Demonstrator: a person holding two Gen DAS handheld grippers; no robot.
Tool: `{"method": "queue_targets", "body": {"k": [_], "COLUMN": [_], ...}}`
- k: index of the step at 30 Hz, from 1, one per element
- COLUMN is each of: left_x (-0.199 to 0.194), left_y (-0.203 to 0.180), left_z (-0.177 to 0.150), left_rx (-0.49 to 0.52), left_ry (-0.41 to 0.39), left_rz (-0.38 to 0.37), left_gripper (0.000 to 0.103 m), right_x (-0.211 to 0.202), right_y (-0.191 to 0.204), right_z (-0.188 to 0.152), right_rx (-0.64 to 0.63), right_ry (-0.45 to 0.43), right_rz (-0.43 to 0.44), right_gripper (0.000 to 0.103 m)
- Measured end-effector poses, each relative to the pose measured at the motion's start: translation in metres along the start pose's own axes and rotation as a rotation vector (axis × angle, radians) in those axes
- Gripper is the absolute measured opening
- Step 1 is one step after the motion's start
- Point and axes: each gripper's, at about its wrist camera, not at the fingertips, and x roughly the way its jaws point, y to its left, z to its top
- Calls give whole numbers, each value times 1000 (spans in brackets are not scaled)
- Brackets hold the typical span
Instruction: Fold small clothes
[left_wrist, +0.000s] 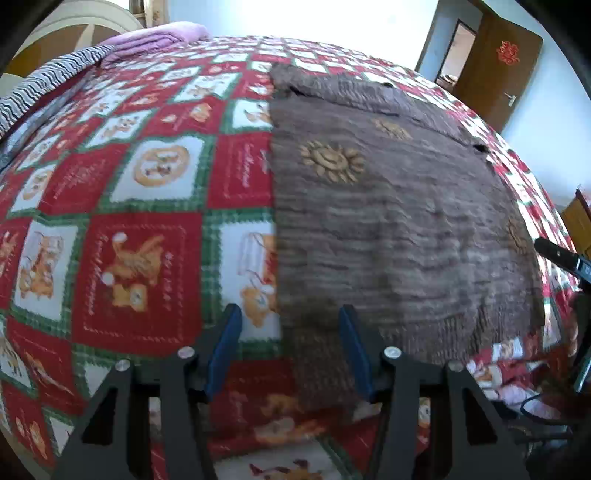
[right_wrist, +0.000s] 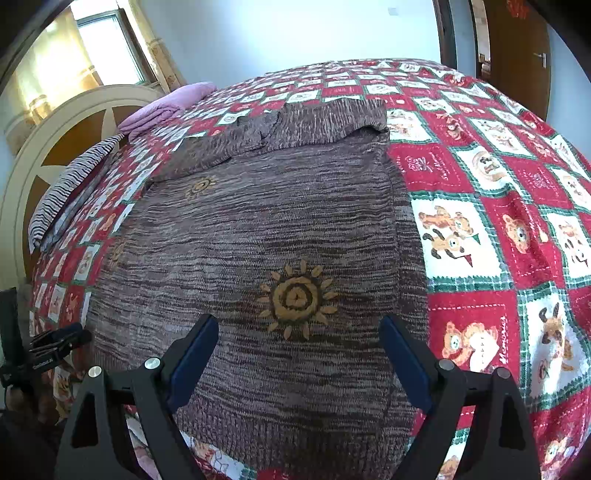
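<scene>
Jaws on both grippers are spread wide apart with nothing between them, so neither one has hold of anything yet. Left gripper (left_wrist: 290, 347) hovers right over the sweater's left edge near the hem, probably lined up there because that side edge is what you'd pinch to start a fold. Right gripper (right_wrist: 299, 356) sits over the lower middle of the sweater (right_wrist: 258, 240), just below the sun motif (right_wrist: 295, 299) at 12 o'clock from it.

Sweater's lying flat on the bed quilt (right_wrist: 480, 221), hem toward the cameras, with the sleeves (right_wrist: 280, 129) already laid across the top around 12 o'clock. My guess is that keeps them tucked inside once the body gets folded over.

Folded purple blanket (right_wrist: 166, 105) sits way off at 10 o'clock by the headboard, well apart from the work.
</scene>
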Motion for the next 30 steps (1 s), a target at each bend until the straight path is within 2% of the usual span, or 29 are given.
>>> {"method": "queue_targets", "body": {"k": [7,8,10,12,22,29,30], "left_x": [1,0,-1,-2,-20,-13,-13], "left_y": [-9,-9,-8,-10,0,3,4], "left_z": [-7,-6,-6,-6,2,3,3], "left_rx": [17,17,15,21,12,-13,-15], "left_ry": [30,26,22,25,-66,-45,-43], "left_rz": [-6,-8,-20,-58,-53,-70,-68], "left_gripper": [56,52,21,11,9,9,9], "right_x": [3,3,3,3,-15,-37,-37], "right_y": [2,2,1,0,-16,-28,-29], "right_z": [-5,-5,-6,-6,-13,-38,-43], "right_rx": [-2,-3,0,5,31,30,30], "right_ry": [4,4,1,2,7,54,64], "right_rz": [10,12,13,11,-20,-51,-51], "right_gripper": [90,90,90,90,90,89,85]}}
